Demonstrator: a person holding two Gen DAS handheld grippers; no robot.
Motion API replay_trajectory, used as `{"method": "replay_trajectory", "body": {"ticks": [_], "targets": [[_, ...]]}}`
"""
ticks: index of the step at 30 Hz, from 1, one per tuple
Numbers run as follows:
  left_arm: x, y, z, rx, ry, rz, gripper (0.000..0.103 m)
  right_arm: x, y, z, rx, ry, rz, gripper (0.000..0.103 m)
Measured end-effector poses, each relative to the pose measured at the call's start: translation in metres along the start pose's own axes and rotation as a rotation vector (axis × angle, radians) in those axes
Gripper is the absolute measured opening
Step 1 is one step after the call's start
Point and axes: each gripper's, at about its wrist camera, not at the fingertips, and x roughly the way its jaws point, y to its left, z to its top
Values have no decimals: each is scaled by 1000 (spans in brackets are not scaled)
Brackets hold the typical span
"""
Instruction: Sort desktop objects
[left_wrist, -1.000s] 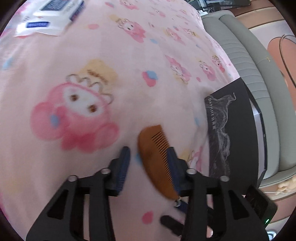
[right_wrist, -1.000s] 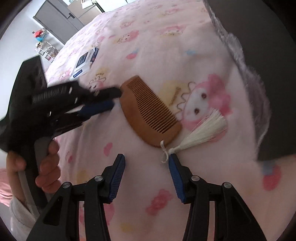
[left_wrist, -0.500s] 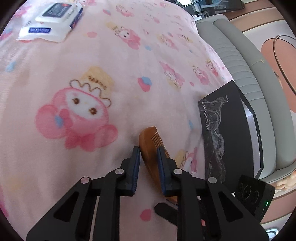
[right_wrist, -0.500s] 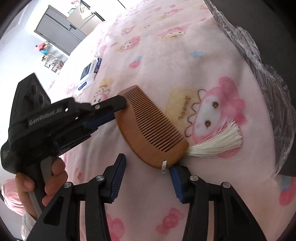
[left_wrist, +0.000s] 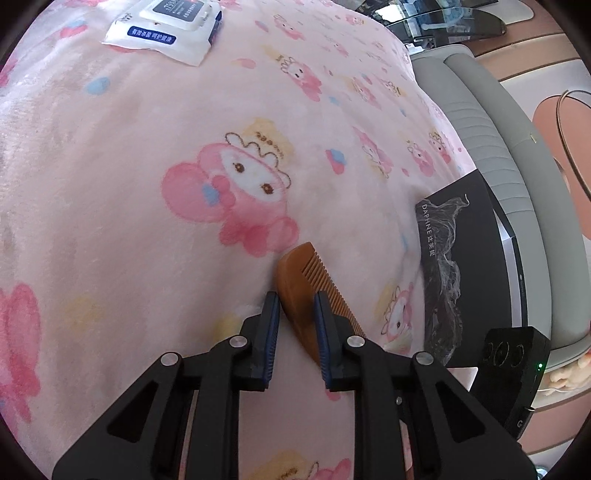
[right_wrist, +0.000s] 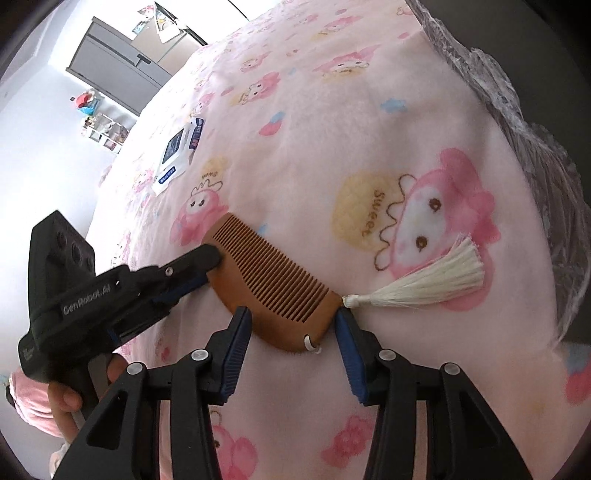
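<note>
Left claw: our left claw (left_wrist: 295, 306) is narrowed onto the near end of the comb (left_wrist: 308, 291), its blue pads (left_wrist: 271, 325) pressed against both sides of the wood; in the right wrist view it (right_wrist: 207, 266) comes in from the left.
Right claw: our right claw (right_wrist: 291, 321) stands wide, one finger either side of the comb's (right_wrist: 273, 288) tasselled end; we cannot tell whether the pads touch it.
Comb: brown wood, at the blanket (left_wrist: 147, 184), teeth pointing far and right in the right wrist view.
Tassel: a white tassel (right_wrist: 417, 284) fans out to the right from the comb's end.
Box: a black box (left_wrist: 461, 266) lies to the right of the comb, apart from it.
Wipes: a white pack of wipes (left_wrist: 166, 26) lies far left on the blanket, well apart.
</note>
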Motion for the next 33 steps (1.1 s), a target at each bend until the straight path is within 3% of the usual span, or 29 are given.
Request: {"method": "replay_trajectory", "body": {"ticks": [13, 20, 27, 33], "targets": [[-45, -38, 6, 60, -77, -27, 19, -50, 23, 10, -37, -79, 7, 36], [-49, -81, 10, 102, -93, -62, 19, -95, 22, 19, -42, -165, -15, 36], [-44, -143, 26, 214, -111, -60, 19, -133, 7, 31, 11, -212, 11, 36], [-52, -166, 37, 240, -124, -87, 19, -162, 8, 44, -1, -275, 13, 36]]}}
